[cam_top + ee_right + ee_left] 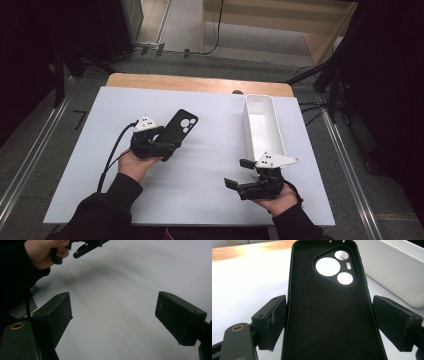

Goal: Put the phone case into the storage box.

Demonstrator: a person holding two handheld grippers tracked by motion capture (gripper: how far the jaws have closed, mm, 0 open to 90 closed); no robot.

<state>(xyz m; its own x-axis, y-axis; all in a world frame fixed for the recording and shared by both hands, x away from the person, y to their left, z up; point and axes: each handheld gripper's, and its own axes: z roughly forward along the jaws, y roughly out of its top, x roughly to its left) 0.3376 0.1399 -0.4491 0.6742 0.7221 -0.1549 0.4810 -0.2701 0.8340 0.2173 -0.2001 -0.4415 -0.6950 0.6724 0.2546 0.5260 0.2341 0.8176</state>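
A black phone case (180, 127) with a camera cutout lies inside-up, angled toward the far right, left of the table's middle. My left gripper (167, 145) holds its near end. In the left gripper view both black pads (273, 320) press the long edges of the case (327, 315), so my left gripper (329, 300) is shut on it. My right gripper (239, 173) hovers at the front right, pointing left, open. In its own view my right gripper (113, 295) has nothing between its jaws, just white tabletop (120, 277).
A long white bin (250, 130) stands at the right of the white board (210, 170), just beyond my right gripper; its wall (394, 272) lies right of the case. A wooden table edge (200, 82) runs along the back. The other hand (42, 252) shows far off.
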